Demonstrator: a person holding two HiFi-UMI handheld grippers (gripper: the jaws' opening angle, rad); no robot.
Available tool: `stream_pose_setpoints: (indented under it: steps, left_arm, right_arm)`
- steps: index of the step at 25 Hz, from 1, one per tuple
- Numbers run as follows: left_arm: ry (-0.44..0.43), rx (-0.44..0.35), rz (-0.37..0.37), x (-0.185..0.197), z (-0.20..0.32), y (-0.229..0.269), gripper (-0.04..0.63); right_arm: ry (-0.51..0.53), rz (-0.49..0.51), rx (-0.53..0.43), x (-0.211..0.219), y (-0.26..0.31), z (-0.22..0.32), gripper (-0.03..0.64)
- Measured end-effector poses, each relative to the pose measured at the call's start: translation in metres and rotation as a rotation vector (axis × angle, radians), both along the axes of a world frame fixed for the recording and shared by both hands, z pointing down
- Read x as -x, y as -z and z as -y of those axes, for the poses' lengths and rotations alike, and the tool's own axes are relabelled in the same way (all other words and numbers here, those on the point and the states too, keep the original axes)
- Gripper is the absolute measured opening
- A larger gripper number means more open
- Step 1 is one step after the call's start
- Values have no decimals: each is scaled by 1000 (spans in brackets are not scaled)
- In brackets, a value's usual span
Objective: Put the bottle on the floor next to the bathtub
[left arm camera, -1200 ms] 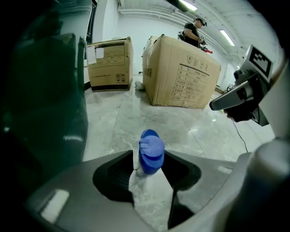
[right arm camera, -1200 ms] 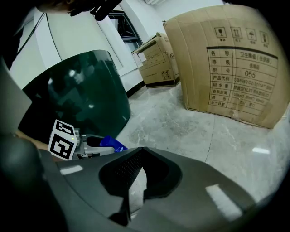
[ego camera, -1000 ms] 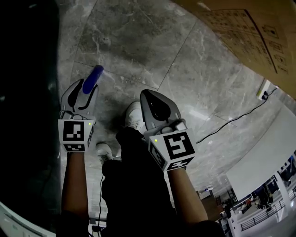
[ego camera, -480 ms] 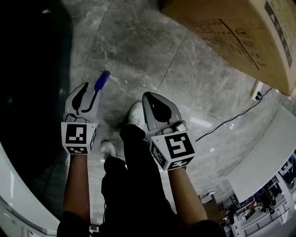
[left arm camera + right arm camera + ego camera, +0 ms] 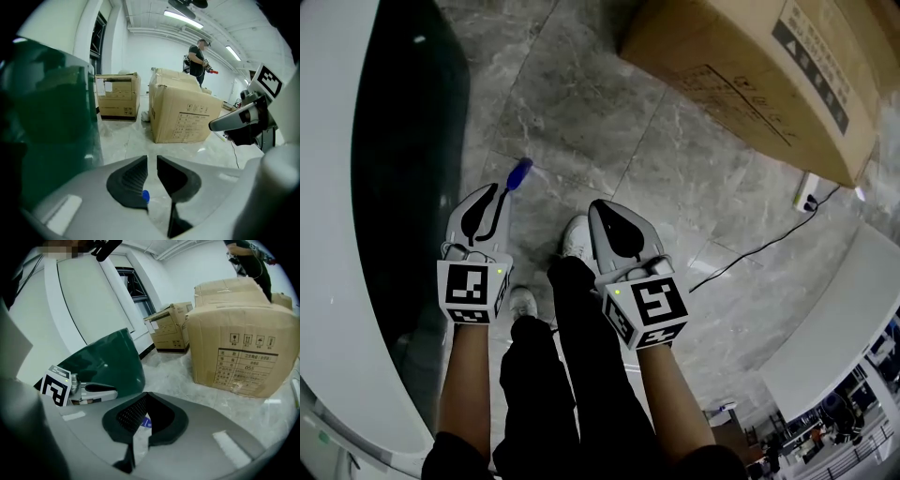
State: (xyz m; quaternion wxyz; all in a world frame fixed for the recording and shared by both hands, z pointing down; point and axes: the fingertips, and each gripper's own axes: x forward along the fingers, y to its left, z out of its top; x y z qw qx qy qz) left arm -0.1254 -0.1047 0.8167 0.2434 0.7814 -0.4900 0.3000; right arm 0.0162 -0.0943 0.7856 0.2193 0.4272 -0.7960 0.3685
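Observation:
A small blue bottle [image 5: 518,173] is on the grey marble floor, close beside the dark green bathtub [image 5: 408,187]. It is just beyond the tip of my left gripper [image 5: 487,190] and apart from it. In the left gripper view, my left gripper [image 5: 152,160] is open by a narrow gap with nothing in it, and the bottle's blue cap [image 5: 146,196] shows below the jaws. My right gripper [image 5: 605,208] hangs over the person's shoes, shut and empty. In the right gripper view its tips [image 5: 146,394] meet and a bit of the bottle [image 5: 146,421] shows below them.
Large cardboard boxes [image 5: 750,75] stand on the floor ahead to the right. A black cable [image 5: 759,246] runs to a wall socket [image 5: 807,191]. The person's shoes [image 5: 574,234] are between the grippers. Another person [image 5: 197,56] stands far behind the boxes.
The bottle was between my left gripper's jaws a second ago. Now it is on the floor ahead of the tips and the gripper has drawn back. More of the bathtub's white rim shows.

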Motion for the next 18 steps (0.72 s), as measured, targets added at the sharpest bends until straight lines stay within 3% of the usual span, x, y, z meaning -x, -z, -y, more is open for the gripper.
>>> stream_pose_setpoints:
  steps: [18]
  left_arm:
    - [30,-90,-2,-3,5,149,2]
  right_arm:
    - [-13,39,-141,-3,149,27,23]
